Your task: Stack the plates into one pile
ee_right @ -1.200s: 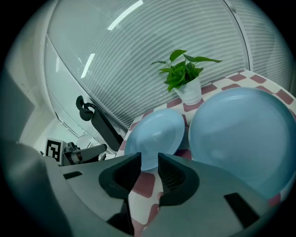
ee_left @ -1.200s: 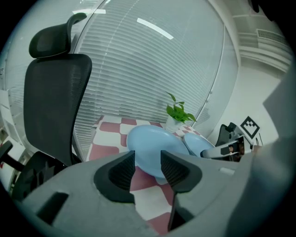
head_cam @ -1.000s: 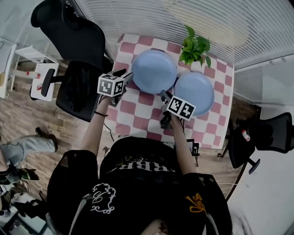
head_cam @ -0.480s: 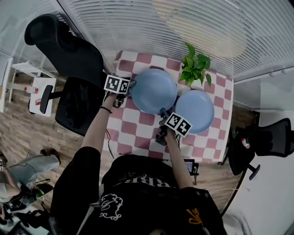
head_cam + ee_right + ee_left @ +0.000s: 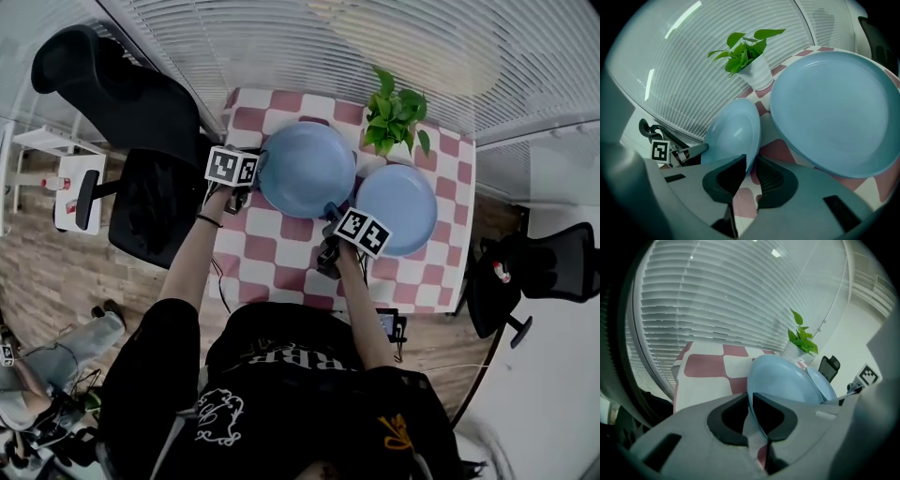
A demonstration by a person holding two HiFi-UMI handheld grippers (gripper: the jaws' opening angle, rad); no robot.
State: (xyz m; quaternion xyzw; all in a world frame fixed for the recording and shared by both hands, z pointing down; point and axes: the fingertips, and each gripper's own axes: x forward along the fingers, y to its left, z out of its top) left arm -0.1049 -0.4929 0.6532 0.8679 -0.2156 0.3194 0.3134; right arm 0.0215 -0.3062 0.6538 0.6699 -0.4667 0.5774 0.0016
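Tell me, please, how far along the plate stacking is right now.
Done: nothing is stacked; the left plate and right plate lie side by side on the checkered table. In hand: the left gripper has just closed on the left plate's rim; the right gripper's jaws, just closing, straddle its opposite rim without pinching yet. Left: lift it onto the right plate.

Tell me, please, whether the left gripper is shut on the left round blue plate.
Shut: the left gripper has just been closing, and its view shows the left round blue plate pinched by the rim.

Two blue plates, one potted plant, one checked table, two black chairs, two tongs.
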